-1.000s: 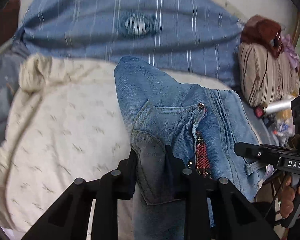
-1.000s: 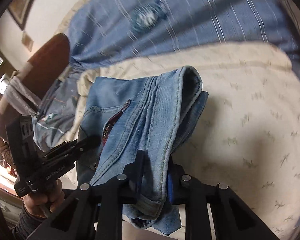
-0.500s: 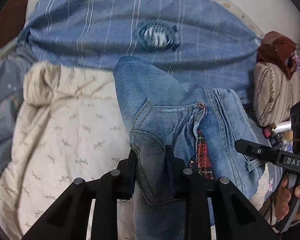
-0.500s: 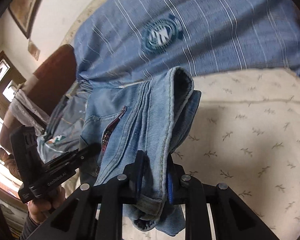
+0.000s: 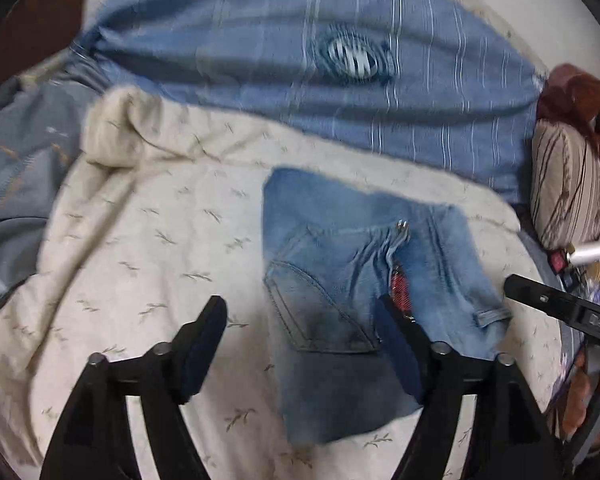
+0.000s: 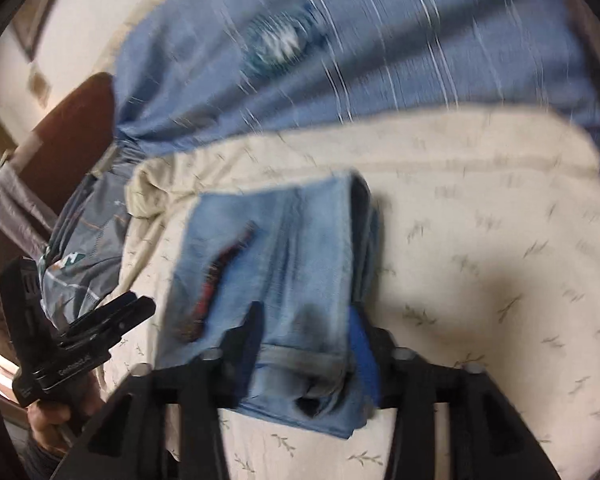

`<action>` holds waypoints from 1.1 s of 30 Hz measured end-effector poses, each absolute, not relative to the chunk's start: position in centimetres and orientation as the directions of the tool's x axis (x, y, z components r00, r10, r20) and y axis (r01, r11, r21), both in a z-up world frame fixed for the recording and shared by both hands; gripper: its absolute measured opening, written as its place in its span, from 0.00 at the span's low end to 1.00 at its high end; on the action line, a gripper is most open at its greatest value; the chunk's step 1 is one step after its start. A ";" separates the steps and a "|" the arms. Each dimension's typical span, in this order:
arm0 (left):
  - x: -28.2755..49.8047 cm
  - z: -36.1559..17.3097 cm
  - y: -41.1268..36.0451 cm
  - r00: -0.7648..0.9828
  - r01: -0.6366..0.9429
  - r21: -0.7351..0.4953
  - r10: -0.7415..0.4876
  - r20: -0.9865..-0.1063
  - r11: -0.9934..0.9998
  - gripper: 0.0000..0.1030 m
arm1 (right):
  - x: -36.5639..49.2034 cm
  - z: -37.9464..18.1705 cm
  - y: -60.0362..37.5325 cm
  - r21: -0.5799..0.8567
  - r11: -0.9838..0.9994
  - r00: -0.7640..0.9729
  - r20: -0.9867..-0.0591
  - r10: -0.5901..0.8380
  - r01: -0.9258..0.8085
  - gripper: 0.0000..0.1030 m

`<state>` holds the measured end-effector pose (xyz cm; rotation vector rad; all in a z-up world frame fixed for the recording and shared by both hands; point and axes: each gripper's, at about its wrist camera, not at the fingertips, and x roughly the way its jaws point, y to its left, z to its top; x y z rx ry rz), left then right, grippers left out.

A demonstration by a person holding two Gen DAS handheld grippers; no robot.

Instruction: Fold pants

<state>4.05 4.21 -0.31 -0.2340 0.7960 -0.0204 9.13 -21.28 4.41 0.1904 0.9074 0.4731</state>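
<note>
Looks like this one's basically wrapped up: the pants (image 5: pixel 364 280) are already a compact folded bundle lying on the cream bedspread (image 5: pixel 140 240), so I'd guess all that's left is letting go fully and maybe patting the stack flat. The left gripper (image 5: pixel 300 320) has its jaws spread wide, one on each side of the bundle's near edge, not pinching anything. The right gripper (image 6: pixel 306 332) is less obvious, since that view is blurry: its jaws sit apart with the thick rolled edge of the pants between them, and I honestly can't tell if they're pressing on it or just straddling it. Material-wise it's faded light blue denim, heavy stuff, with a stitched back pocket facing up, a zipper pull and a bit of red plaid lining peeking out of the fly. The fold on the right side is a fat rounded roll several layers deep, so it'll probably hold its shape fine. The bedspread is soft and lumpy with a little sprig print, and a blue striped pillow (image 5: pixel 300 80) sits behind it.
</note>
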 end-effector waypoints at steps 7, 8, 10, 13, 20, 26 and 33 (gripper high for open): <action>5.1 -5.5 2.1 0.583 -0.105 -0.115 -0.032 -0.812 0.988 0.81 | 8.3 -1.8 -19.1 0.246 0.922 0.420 -0.834 0.358 -0.298 0.64; 4.7 -4.9 2.3 0.601 -0.116 -0.122 -0.028 -0.799 0.986 0.81 | 7.9 -1.1 -19.6 0.262 0.922 0.447 -0.814 0.371 -0.286 0.65; 4.0 -3.6 2.3 0.619 -0.117 -0.108 -0.012 -0.786 0.987 0.81 | 7.0 0.7 -20.2 0.281 0.917 0.485 -0.783 0.390 -0.284 0.65; 2.4 -1.3 2.0 0.667 -0.114 -0.066 0.027 -0.745 0.991 0.83 | 4.8 4.1 -21.3 0.249 0.923 0.578 -0.724 0.378 -0.292 0.70; -2.8 1.4 0.4 0.719 -0.134 -0.020 0.083 -0.690 0.991 0.93 | -2.5 4.4 -22.4 0.132 0.943 0.689 -0.653 0.314 -0.305 0.80; -5.0 1.3 -0.7 0.722 -0.119 0.000 0.087 -0.687 0.993 0.93 | -5.1 0.8 -22.3 0.103 0.955 0.710 -0.647 0.277 -0.279 0.80; -5.3 1.4 -1.7 0.722 -0.119 -0.025 0.069 -0.688 0.993 0.94 | -6.0 1.3 -22.1 0.049 0.957 0.773 -0.579 0.262 -0.287 0.82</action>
